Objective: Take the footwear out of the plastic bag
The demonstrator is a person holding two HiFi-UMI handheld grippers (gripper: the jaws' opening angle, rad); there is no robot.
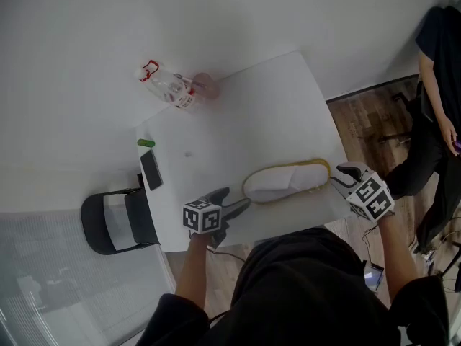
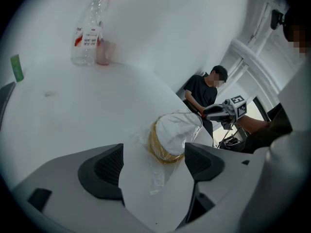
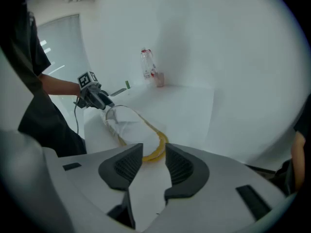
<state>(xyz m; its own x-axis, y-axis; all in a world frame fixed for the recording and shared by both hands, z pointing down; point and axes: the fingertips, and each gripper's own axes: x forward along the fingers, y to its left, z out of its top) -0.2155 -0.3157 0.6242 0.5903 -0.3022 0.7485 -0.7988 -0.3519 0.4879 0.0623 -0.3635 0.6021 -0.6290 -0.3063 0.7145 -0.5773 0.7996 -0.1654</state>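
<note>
A white slipper (image 1: pixel 284 181) with a yellow rim lies in a clear plastic bag on the white table (image 1: pixel 274 107), near its front edge. My left gripper (image 1: pixel 234 200) is at the slipper's left end, jaws wide apart. In the left gripper view the bagged slipper (image 2: pixel 175 135) lies just beyond the open left gripper (image 2: pixel 154 161), and loose film (image 2: pixel 156 174) trails between the jaws, untouched. My right gripper (image 1: pixel 337 175) is at the slipper's right end. In the right gripper view its jaws (image 3: pixel 154 159) stand partly apart with nothing between them, the slipper (image 3: pixel 129 125) just ahead.
A clear bottle (image 1: pixel 169 86) and a pink cup (image 1: pixel 205 85) stand at the table's far left corner. A phone (image 1: pixel 150 169) and a small green item (image 1: pixel 146 143) lie at the left edge. A chair (image 1: pixel 115 222) is left of the table. A person (image 1: pixel 436 107) stands at right.
</note>
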